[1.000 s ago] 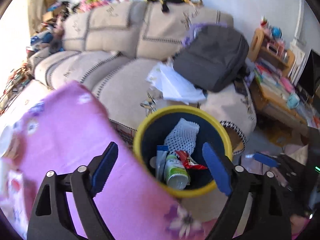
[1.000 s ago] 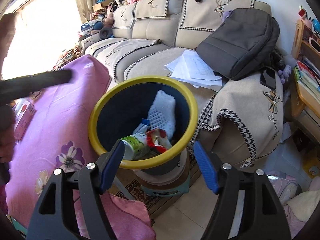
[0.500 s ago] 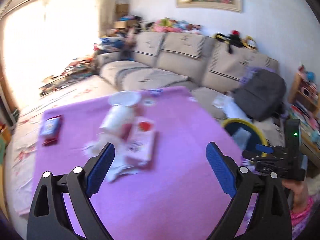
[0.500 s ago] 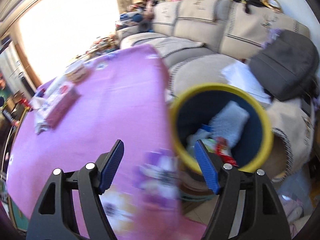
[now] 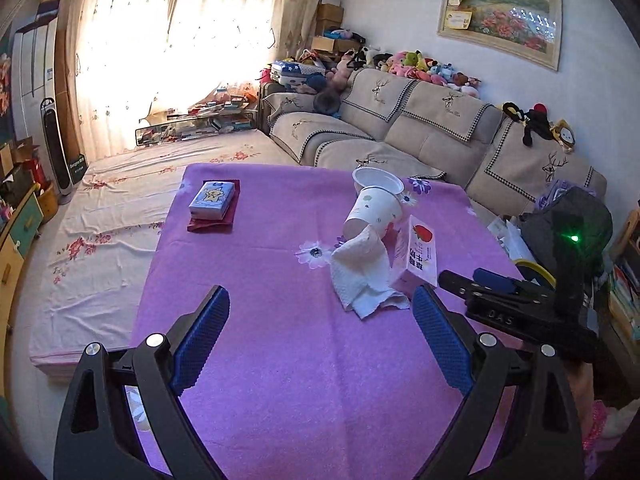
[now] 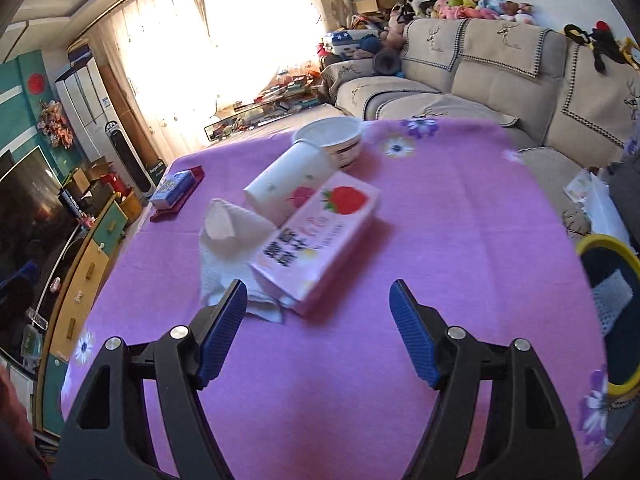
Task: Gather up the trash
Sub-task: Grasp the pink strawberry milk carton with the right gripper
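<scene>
On the purple tablecloth (image 5: 280, 352) lie a pink strawberry milk carton (image 5: 414, 256), a crumpled white paper towel (image 5: 364, 276), a tipped paper cup (image 5: 374, 212) and a white bowl (image 5: 378, 180). The same carton (image 6: 316, 236), towel (image 6: 228, 244), cup (image 6: 288, 184) and bowl (image 6: 332, 136) show in the right wrist view. My left gripper (image 5: 320, 328) is open and empty, short of the pile. My right gripper (image 6: 316, 316) is open and empty, just before the carton. The yellow-rimmed bin (image 6: 612, 300) stands at the table's right edge with trash inside.
A tissue pack on a red pouch (image 5: 212, 204) lies at the table's far left. A beige sofa (image 5: 400, 132) runs behind the table, with a grey backpack (image 5: 568, 220) on it. A TV cabinet (image 6: 80, 272) stands to the left.
Both grippers have swung left, away from the bin, and now face the trash pile on the table. Both stay open and empty.
</scene>
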`<state>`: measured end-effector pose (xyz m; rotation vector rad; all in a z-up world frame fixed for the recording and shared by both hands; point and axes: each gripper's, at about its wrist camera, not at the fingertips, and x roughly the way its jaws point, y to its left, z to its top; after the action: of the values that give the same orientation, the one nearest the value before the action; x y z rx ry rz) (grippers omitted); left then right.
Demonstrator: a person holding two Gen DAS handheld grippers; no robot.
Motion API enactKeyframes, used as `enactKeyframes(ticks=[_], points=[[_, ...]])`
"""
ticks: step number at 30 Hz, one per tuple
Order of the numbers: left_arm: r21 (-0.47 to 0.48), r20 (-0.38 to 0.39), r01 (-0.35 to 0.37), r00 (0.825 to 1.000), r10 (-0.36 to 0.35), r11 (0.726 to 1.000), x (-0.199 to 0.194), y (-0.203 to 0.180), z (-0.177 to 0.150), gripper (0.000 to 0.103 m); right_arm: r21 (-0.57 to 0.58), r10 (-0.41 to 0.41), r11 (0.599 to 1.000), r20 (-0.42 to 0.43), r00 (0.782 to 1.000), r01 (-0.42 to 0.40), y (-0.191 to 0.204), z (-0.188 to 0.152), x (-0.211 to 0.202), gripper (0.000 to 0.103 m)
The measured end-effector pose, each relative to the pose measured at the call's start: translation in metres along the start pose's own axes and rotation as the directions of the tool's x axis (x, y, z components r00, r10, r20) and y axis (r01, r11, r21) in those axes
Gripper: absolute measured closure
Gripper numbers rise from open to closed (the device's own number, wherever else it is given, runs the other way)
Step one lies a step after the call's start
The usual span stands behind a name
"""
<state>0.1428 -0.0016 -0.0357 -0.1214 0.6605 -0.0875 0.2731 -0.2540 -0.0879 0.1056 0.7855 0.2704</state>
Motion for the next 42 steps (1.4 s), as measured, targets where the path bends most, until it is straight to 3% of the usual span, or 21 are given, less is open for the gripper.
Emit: enactKeyframes(ticks=[12, 20, 23, 29, 37, 42], points=[[-0.015, -0.032, 0.050, 0.998, -0.051, 0.999, 0.011, 0.003, -0.011, 0.012, 0.050, -0.088, 0.995, -0.074, 0.993, 0.092, 0.014, 0.000, 0.045, 0.033], [-0.019, -0.041, 0.059, 0.997, -0.060, 0.998, 0.018, -0.002, -0.011, 0.012, 0.082, -0.214, 0.972, -0.076, 0.974, 0.220, -0.045, -0.001, 0.024, 0.033], [-0.014, -0.048, 0.066, 0.997, -0.067, 0.998, 0.021, -0.008, -0.013, 0.012, 0.062, -0.171, 0.982, -0.075, 0.982, 0.176, -0.053, -0.001, 0.024, 0.033], [0.013, -0.064, 0.076, 0.995, -0.075, 0.997, 0.024, -0.020, -0.014, 0.012, -0.095, -0.158, 0.984, -0.059, 0.986, 0.152, -0.038, 0.004, 0.028, 0.033], [0.017, -0.081, 0.085, 0.993, -0.084, 0.996, 0.029, -0.027, -0.017, 0.012, -0.067, -0.069, 0.996, -0.106, 0.992, 0.062, -0.052, 0.008, 0.042, 0.034], [0.021, -0.094, 0.096, 0.991, -0.093, 0.995, 0.033, -0.030, -0.019, 0.012, -0.077, -0.084, 0.994, -0.118, 0.989, 0.075, -0.049, 0.006, 0.049, 0.050]])
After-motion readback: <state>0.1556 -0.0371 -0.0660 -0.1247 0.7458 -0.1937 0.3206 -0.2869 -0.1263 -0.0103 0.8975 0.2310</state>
